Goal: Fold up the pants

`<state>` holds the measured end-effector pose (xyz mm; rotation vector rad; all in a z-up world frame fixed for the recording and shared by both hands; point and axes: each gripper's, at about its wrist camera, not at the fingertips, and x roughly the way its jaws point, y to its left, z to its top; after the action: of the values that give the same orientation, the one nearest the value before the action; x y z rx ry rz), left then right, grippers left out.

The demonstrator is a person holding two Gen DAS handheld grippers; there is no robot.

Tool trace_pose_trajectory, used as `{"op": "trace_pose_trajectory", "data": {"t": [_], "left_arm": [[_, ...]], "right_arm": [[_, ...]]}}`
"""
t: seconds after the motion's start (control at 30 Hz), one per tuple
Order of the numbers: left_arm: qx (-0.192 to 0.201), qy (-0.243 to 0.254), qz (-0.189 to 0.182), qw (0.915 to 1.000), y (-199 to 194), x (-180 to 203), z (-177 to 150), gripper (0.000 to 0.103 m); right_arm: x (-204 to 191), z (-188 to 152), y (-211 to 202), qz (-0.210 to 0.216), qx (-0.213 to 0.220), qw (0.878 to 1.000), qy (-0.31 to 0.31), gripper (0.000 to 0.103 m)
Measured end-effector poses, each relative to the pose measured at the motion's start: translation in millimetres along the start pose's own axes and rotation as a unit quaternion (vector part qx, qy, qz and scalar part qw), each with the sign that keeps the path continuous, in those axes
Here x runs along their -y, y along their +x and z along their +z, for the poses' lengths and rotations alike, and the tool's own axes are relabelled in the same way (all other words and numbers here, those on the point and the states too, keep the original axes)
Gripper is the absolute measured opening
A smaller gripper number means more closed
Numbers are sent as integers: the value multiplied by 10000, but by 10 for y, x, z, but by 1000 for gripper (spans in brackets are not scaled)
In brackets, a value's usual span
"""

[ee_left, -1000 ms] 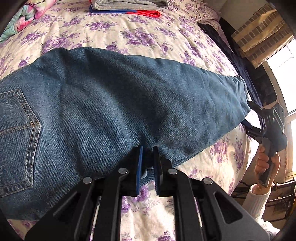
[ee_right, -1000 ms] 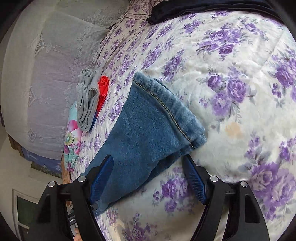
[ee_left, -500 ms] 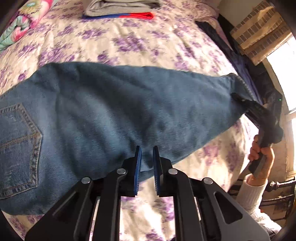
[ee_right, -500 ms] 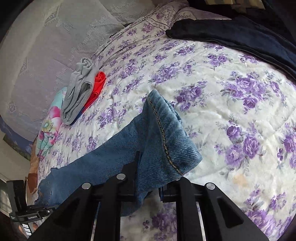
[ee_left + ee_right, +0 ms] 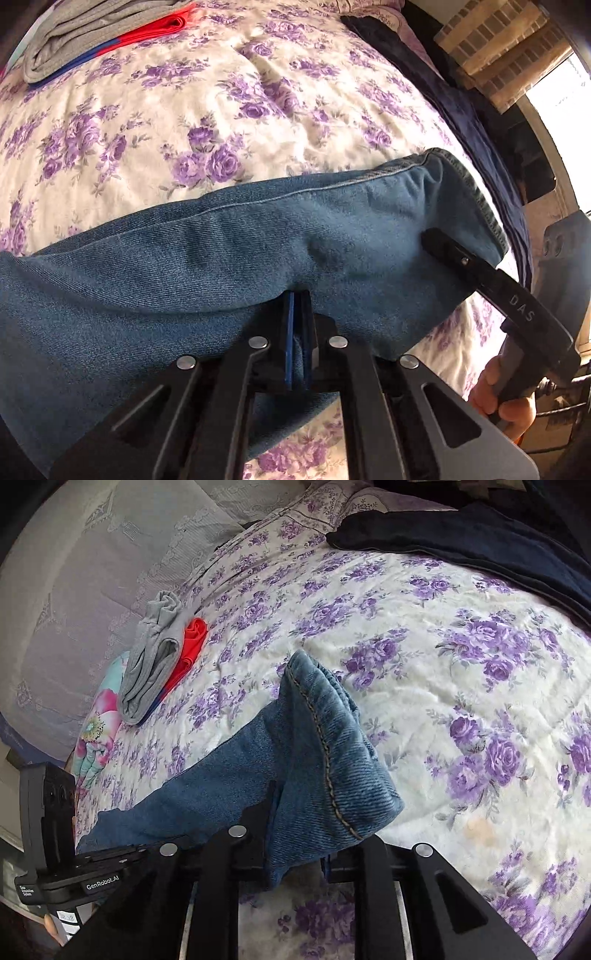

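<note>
While the floral quilt (image 5: 229, 110) fills most of both views, we take it as our landmark: white, printed with purple roses, spread over the whole bed. Across its near side lie the blue jeans (image 5: 221, 266), one leg stretched sideways with its stitched hem (image 5: 325, 746) lifted clear of the quilt and bunched. Along the quilt's far edge we see a dark navy blanket (image 5: 480, 542), and near the quilt's opposite far corner a folded grey garment (image 5: 155, 657) stacked on a red one (image 5: 190, 646), with a bright flowered cloth (image 5: 99, 731) just beside them at the quilt's border.

Our left gripper (image 5: 297, 332) comes in low from the quilt's near edge, its blue-padded jaws pressed together on a fold of denim midway along the leg. Our right gripper (image 5: 295, 853) is clamped on the hem end, denim spilling up and over its jaws; in the left wrist view its black finger (image 5: 454, 254) lies flat on the cloth near the hem, angled in from beyond the quilt's side, and bare fingers (image 5: 498, 395) curl around its handle.

On that finger we read "DAS". On the left gripper's body, seen from the right wrist, we read "GenRobot.AI"; the smaller print beside it is too fine to make out.
</note>
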<state>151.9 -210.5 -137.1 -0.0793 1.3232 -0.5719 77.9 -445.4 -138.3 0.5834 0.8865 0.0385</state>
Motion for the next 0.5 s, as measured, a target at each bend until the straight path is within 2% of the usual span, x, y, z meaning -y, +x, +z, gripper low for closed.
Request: {"op": "trace_pose_trajectory", "data": {"t": [0.13,0.3,0.37,0.5], "left_arm": [[27,-21,-112,9999,-19,-57,-38,4],[129,106,196,9997,-53,57,-96,3],[104,121,94,9998,-93,96,-148,0],[158,249,-69,9995,-122,156,-231,0]], "right_arm": [[-17,7,3,-15,-19,10000,22,19],[-38,7,4,-67,-44,10000,58,19],[-46,20,-7,-74,-68,9999,66,19],[-140,60,-27,-245,-67,9996,-95,20]]}}
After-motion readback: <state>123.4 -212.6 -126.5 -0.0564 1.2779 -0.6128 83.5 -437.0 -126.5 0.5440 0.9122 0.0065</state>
